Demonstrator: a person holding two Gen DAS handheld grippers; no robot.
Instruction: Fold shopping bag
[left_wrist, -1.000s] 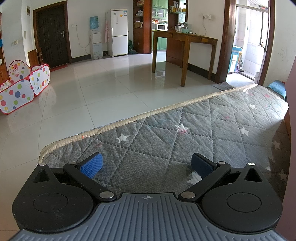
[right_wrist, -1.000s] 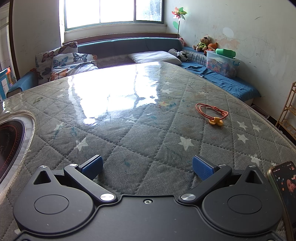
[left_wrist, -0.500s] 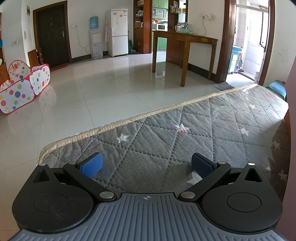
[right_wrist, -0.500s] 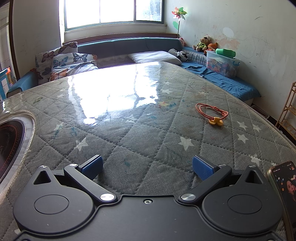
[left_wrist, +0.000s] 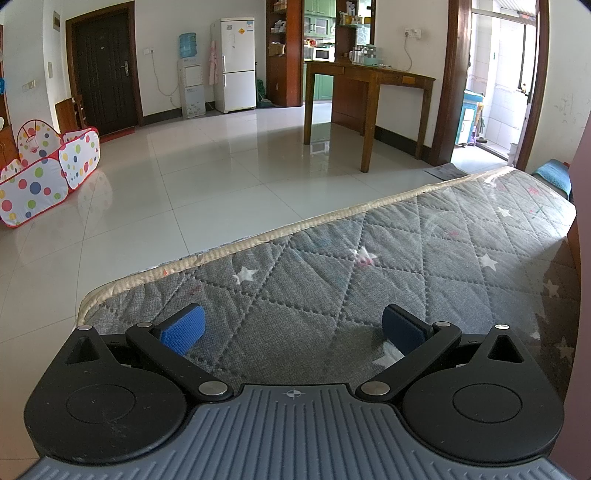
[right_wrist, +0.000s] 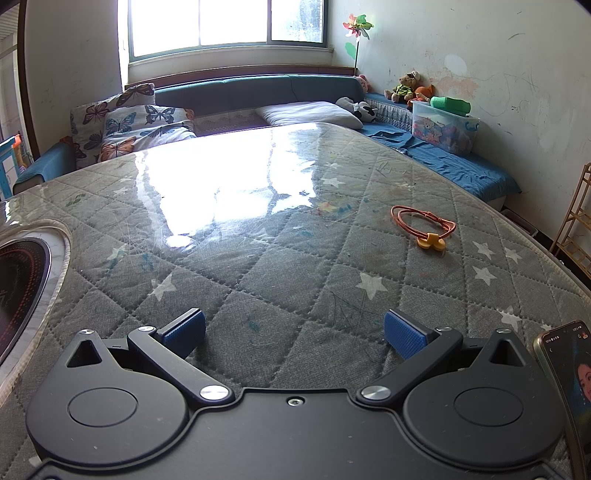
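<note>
Two claws are mine, and both rest low over the same big surface: a grey quilted table cover (right_wrist: 280, 258) printed with white stars, lying under a clear glossy sheet that throws back the window light. In the left wrist view its pale piped edge runs across, with white floor tiles (left_wrist: 207, 173) beyond. Set into the table at my right claw's far left is a round black cooktop (right_wrist: 18, 280) with a pale rim. At the lower right edge of the right wrist view lies a phone (right_wrist: 567, 387), screen lit, just beside my claw's housing. Farther out on the cover lies an orange cord loop (right_wrist: 421, 221) with a small yellow clip, well apart from my fingers. My left claw (left_wrist: 291, 326) is released, blue pads spread wide with nothing between them. My right claw (right_wrist: 293, 326) is released too, gripping nothing. The shopping bag appears in neither view, so I cannot tell where it is.
</note>
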